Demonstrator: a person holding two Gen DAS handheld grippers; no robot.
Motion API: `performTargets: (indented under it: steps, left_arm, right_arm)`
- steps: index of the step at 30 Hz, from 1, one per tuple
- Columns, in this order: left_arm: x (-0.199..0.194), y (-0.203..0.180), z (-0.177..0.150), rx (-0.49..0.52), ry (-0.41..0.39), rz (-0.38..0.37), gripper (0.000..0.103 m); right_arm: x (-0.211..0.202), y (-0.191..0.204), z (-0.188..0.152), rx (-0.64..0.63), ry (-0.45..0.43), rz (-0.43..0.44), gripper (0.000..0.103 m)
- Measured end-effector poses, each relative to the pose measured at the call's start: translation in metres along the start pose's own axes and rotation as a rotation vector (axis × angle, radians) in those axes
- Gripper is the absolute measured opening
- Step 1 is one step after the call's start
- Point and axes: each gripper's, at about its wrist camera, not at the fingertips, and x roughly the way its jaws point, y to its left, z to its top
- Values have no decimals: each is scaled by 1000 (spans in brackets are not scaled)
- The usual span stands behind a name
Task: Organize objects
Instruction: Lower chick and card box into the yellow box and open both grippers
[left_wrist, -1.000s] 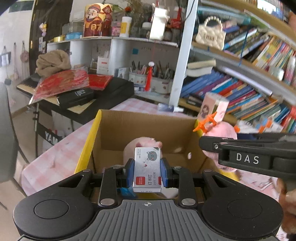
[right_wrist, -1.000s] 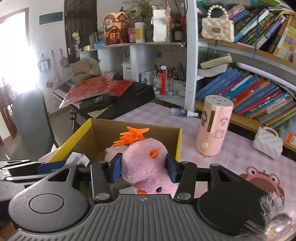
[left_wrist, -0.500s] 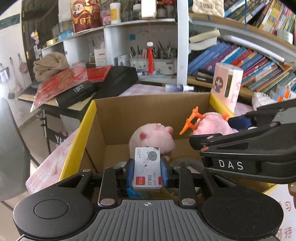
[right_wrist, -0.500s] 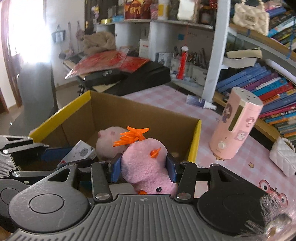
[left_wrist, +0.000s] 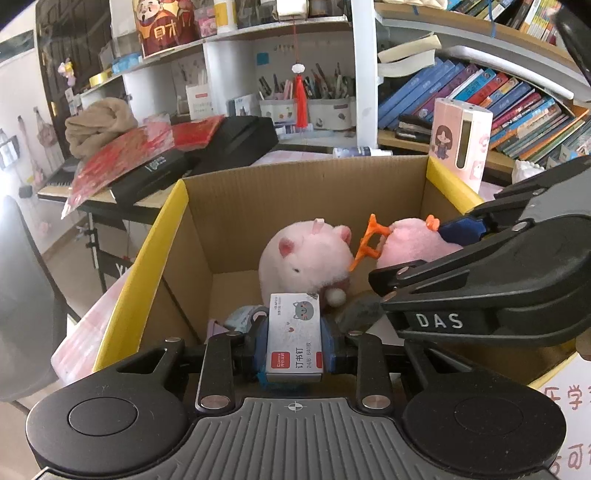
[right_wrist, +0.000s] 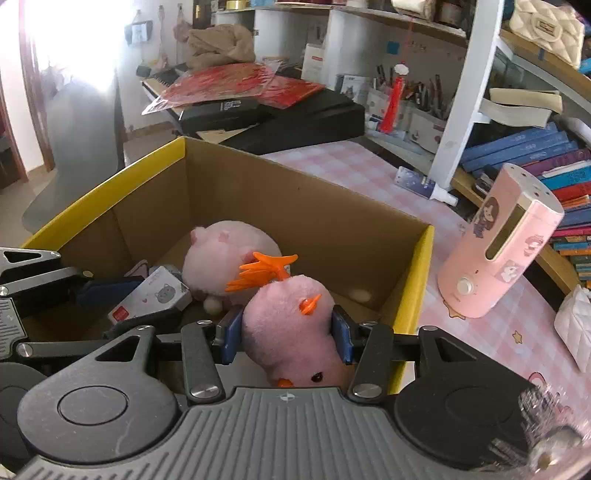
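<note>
Staple box (left_wrist: 294, 334), upright with its cat print facing the camera, sits pinched between the blue pads of the left gripper (left_wrist: 294, 341) in the left wrist view. That gripper tilts down over the near edge of the carton (left_wrist: 162, 236), which has yellow rims and an open top. On the carton floor, toward the far wall, rests a pink pig (left_wrist: 304, 260). The right gripper (left_wrist: 458, 236) reaches in from the right side, lying nearly on its side, with its pads pressed into a pink bird (left_wrist: 412, 240) whose orange feet point at the pig. Beyond the carton's far right corner stands a pink humidifier (left_wrist: 460, 142) on the desk.

From the right wrist view, the right gripper (right_wrist: 286, 332) angles down over the carton's near right corner, its pads squeezing the bird (right_wrist: 291, 325) at both flanks; the bird hangs head down with its feet up, just above the carton (right_wrist: 110, 184) floor. The pig (right_wrist: 225, 254) lies just behind it. At the left the left gripper (right_wrist: 122, 295) enters low, clamped on the staple box (right_wrist: 149, 297), inside the carton near its left wall. The humidifier (right_wrist: 498, 243) stands on the checked desk (right_wrist: 343, 166), just right of the carton.
</note>
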Motion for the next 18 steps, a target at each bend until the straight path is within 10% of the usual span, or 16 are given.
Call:
performTargets:
  steps: [18]
  left_arm:
    - [-13, -2, 0, 23, -63, 2, 39]
  right_arm:
    - [3, 4, 1, -32, 16, -32, 51]
